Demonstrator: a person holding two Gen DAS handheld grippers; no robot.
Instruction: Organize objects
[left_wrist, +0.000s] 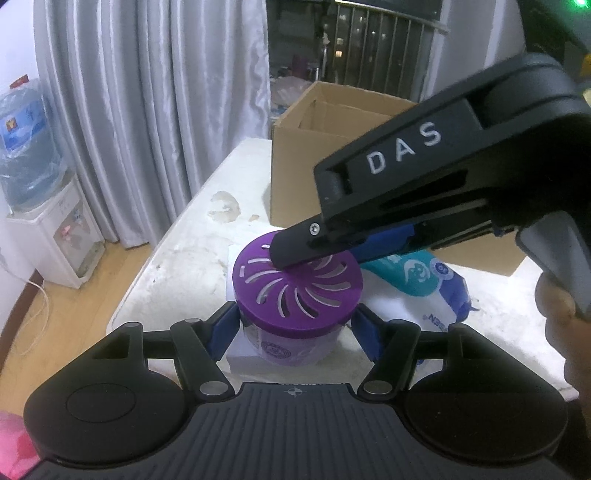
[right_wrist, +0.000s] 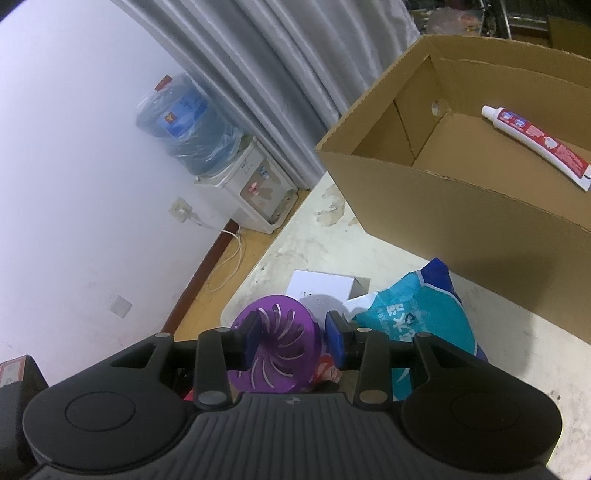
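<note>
Your left fingers (left_wrist: 295, 328) are clamped on the purple-lidded jar (left_wrist: 295, 295), one on each side. Your right fingers (right_wrist: 293, 341) stand a little apart over its lid, slowly opening and holding nothing. Just right of them lies a teal pack (right_wrist: 417, 325). Beyond stands the box (right_wrist: 461, 206) on the worktop (right_wrist: 295, 243), a toothpaste (right_wrist: 535, 140) inside.

A lived-in home room — grey curtains (left_wrist: 155, 110) at twelve o'clock, a water dispenser (left_wrist: 51, 229) at nine, a worn white table (right_wrist: 369, 258), wood floor (left_wrist: 66, 317).
</note>
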